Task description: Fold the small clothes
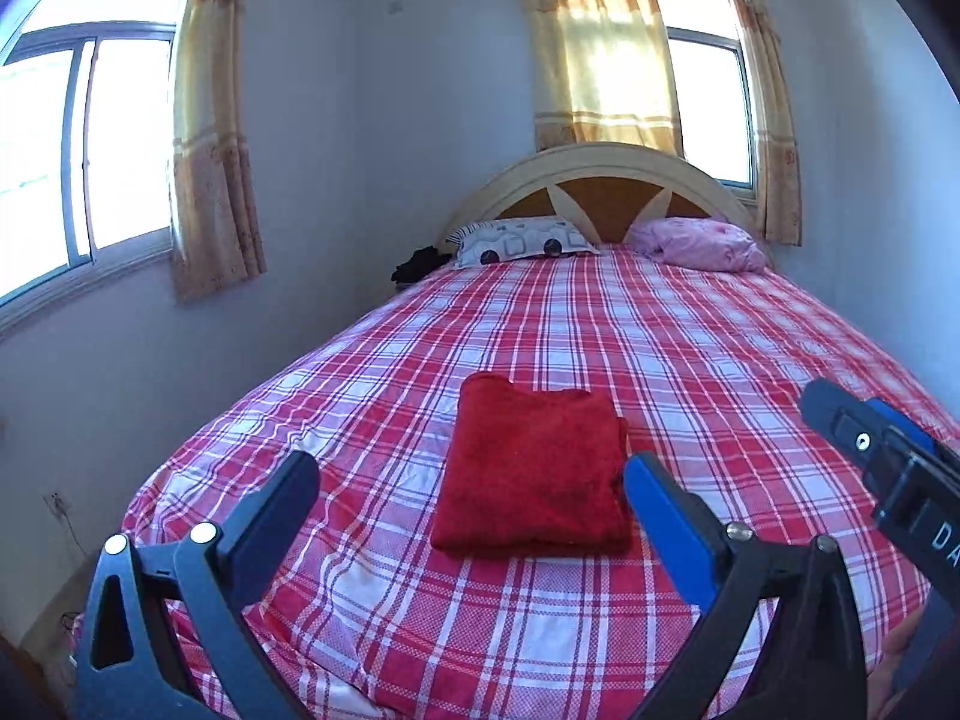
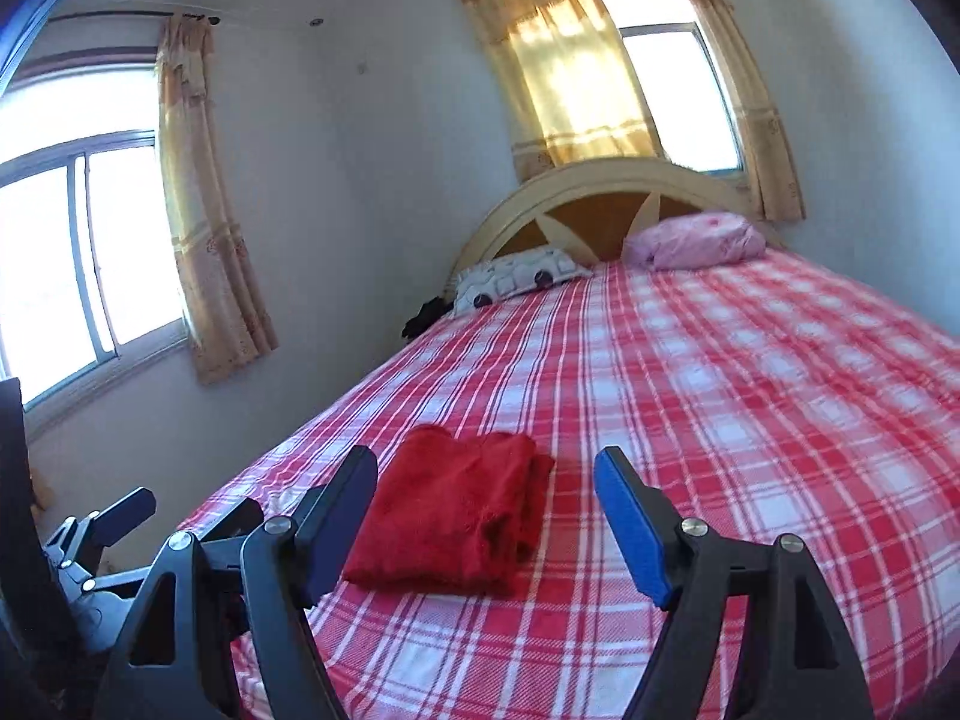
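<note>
A red fleece garment (image 1: 531,468) lies folded into a neat rectangle on the red-and-white plaid bedspread (image 1: 690,348) near the foot of the bed. My left gripper (image 1: 471,492) is open and empty, held above the bed with the garment between and just beyond its fingers. My right gripper (image 2: 486,492) is open and empty, to the right of the garment (image 2: 456,510), which sits by its left finger. The right gripper also shows at the right edge of the left wrist view (image 1: 888,456), and the left gripper at the lower left of the right wrist view (image 2: 102,534).
Two pillows lie at the headboard: a patterned white one (image 1: 522,240) and a pink one (image 1: 699,243). A dark object (image 1: 420,264) sits at the bed's left by the wall. Curtained windows are on the left wall (image 1: 84,144) and behind the headboard (image 1: 708,102).
</note>
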Demonstrator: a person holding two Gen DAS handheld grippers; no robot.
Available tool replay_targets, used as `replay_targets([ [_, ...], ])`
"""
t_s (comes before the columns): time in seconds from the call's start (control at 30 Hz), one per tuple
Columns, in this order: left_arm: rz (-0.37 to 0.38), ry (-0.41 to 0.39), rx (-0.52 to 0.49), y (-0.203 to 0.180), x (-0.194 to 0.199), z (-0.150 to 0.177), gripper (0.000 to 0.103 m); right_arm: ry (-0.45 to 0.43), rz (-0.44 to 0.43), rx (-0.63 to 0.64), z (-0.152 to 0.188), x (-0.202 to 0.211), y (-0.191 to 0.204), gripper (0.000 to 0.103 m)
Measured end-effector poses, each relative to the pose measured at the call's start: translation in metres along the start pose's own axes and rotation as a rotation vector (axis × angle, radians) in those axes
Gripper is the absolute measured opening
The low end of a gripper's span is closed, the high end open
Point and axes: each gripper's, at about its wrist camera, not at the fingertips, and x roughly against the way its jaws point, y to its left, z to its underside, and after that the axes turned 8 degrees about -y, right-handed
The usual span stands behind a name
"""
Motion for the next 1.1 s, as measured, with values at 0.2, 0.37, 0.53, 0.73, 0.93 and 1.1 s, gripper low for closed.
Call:
replay_targets([
  [0.2, -0.019, -0.012, 0.009, -0.003, 0.004, 0.002, 0.103, -0.017, 0.0, 0.058, 0.003, 0.001, 0.009, 0.076],
  [0.37, -0.036, 0.003, 0.016, -0.005, 0.003, 0.004, 0.103, 0.002, -0.002, 0.051, 0.007, -0.002, 0.009, 0.076],
  [0.53, -0.046, 0.026, 0.02, -0.005, -0.001, 0.006, 0.103, 0.002, 0.011, 0.036, 0.006, -0.003, 0.003, 0.076],
  [0.73, -0.053, 0.029, 0.004, -0.009, 0.0, 0.007, 0.103, 0.015, 0.018, 0.021, 0.008, -0.005, 0.002, 0.076],
  [0.93, -0.045, 0.035, 0.004, -0.01, -0.002, 0.007, 0.103, 0.033, 0.012, 0.017, 0.009, -0.008, 0.001, 0.076],
  [1.1, -0.042, 0.044, 0.008, -0.01, -0.003, 0.007, 0.103, 0.031, 0.013, 0.016, 0.01, -0.007, 0.002, 0.076],
])
